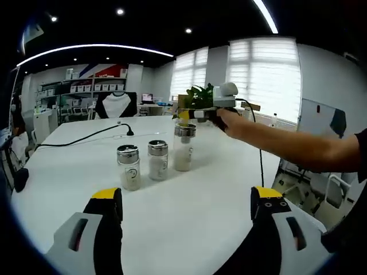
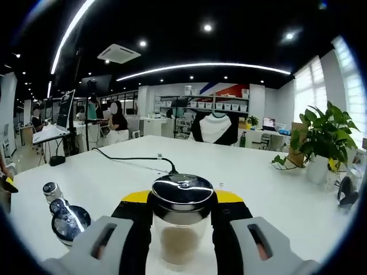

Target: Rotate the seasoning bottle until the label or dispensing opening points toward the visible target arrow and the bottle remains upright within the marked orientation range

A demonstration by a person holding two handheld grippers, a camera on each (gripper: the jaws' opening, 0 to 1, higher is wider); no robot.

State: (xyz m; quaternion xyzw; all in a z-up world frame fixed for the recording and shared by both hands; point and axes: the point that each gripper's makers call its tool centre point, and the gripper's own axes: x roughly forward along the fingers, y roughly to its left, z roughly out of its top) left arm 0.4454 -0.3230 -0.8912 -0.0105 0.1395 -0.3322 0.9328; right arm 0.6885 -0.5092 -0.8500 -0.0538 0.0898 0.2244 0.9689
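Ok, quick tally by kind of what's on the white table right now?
Seasoning bottles: 3, the last between the right gripper jaws
Potted plant: 1
Black cable: 1
Total: 5

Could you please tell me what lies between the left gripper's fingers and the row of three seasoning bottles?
In the left gripper view, just bare white table lies between the left gripper and the seasoning bottles.
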